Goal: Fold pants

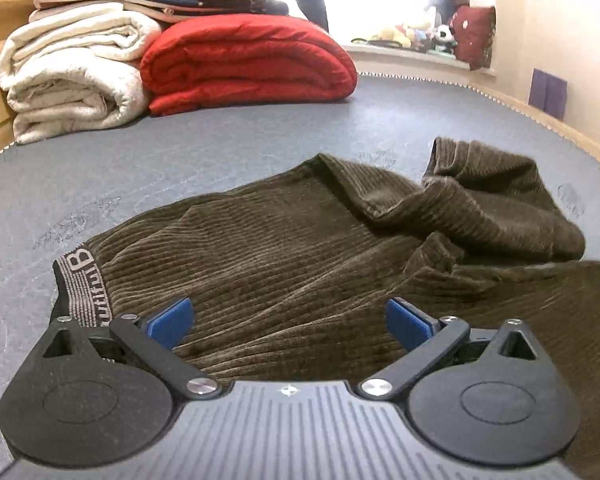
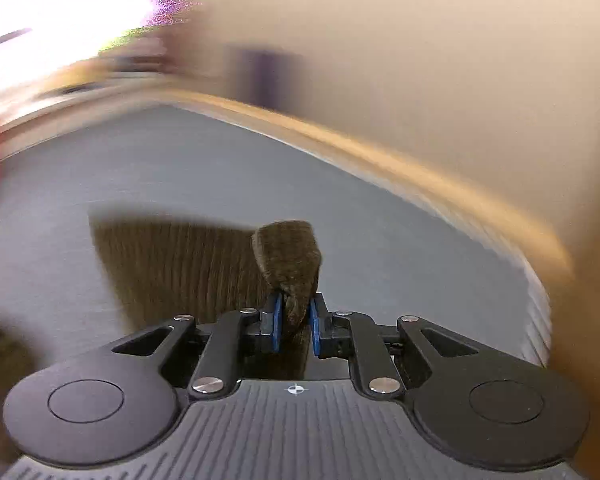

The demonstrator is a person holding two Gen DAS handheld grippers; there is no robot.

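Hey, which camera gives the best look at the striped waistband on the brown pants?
The left wrist view. There the waistband lies sharp and unobstructed at the near-left edge of the brown corduroy pants, its stripes and lettering visible. The right wrist view is motion-blurred and shows only a fold of the pants pinched in the right tongs, no waistband.

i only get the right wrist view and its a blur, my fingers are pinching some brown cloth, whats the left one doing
Observer: The left gripper is open, its fingers wide apart above the brown corduroy pants, gripping nothing.
Operator: where's the waistband
Observer: By the left gripper's left finger; the striped waistband lies flat on the grey surface.
Operator: are the pants flat
Observer: No, a rumpled bunch is heaped at far right.
Operator: anything else on there
Observer: A folded red blanket and a cream one at the back.
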